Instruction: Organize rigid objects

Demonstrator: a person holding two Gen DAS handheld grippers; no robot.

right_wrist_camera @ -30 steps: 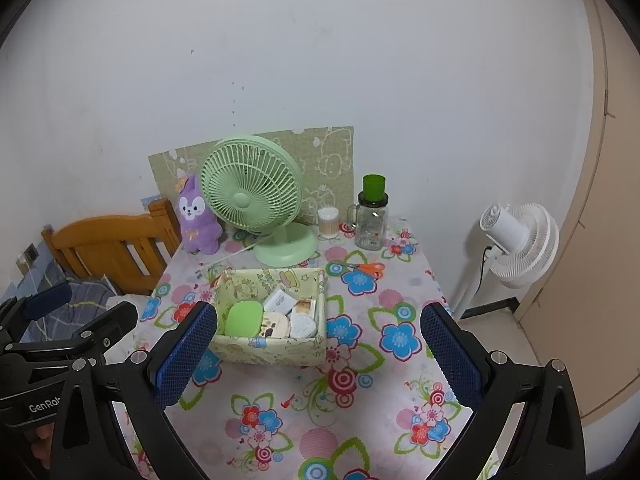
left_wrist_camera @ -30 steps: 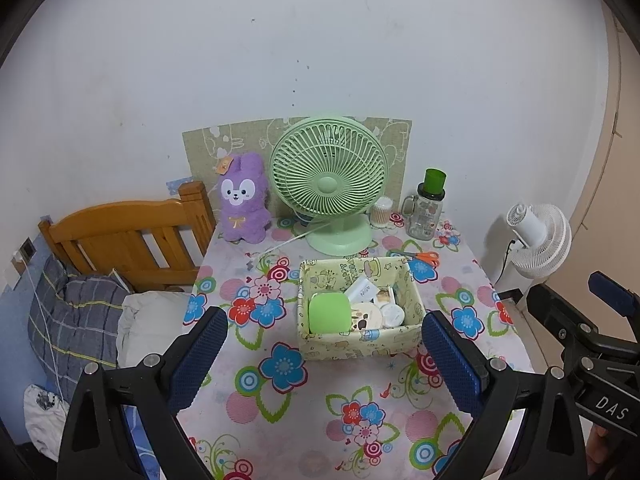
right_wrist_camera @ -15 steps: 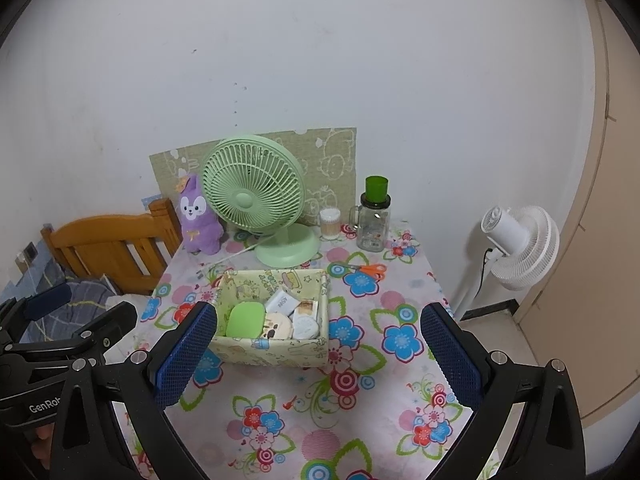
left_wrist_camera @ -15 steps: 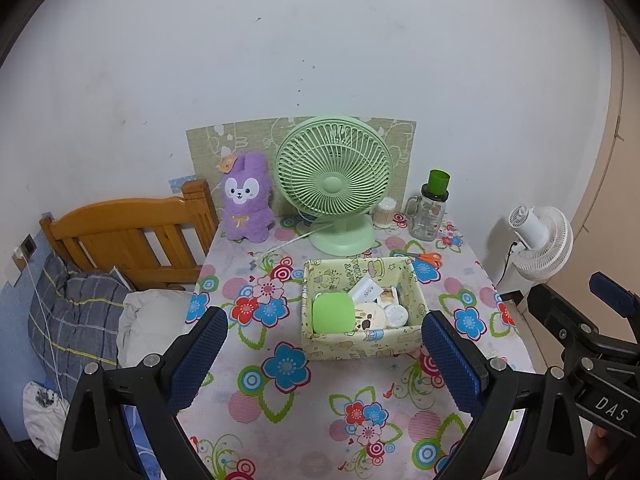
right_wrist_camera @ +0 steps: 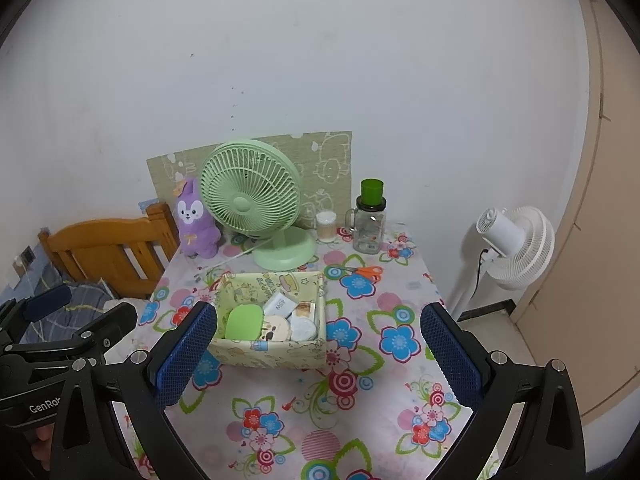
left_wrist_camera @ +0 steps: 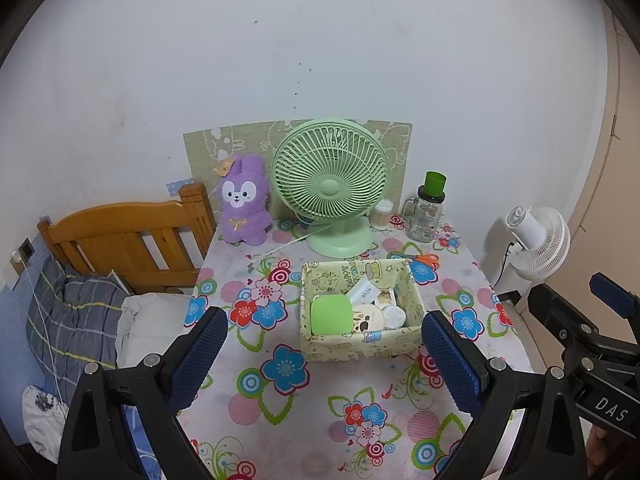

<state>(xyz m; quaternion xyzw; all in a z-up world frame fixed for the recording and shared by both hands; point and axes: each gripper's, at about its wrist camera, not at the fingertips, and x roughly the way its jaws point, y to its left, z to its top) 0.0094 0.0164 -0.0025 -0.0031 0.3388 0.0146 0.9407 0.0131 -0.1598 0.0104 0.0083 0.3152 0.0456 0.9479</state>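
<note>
— With both sets of jaws spread wide and empty, left gripper (left_wrist_camera: 324,360) and right gripper (right_wrist_camera: 320,354) hover over the table (right_wrist_camera: 360,412)!
— Box (left_wrist_camera: 360,346) sits mid-table, full of small items. Scissors (right_wrist_camera: 362,272) lie loose behind it: approach low, square to the handles.

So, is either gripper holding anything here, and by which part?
Nothing is held. The left gripper and right gripper are both open and empty above the table, short of the box.
</note>
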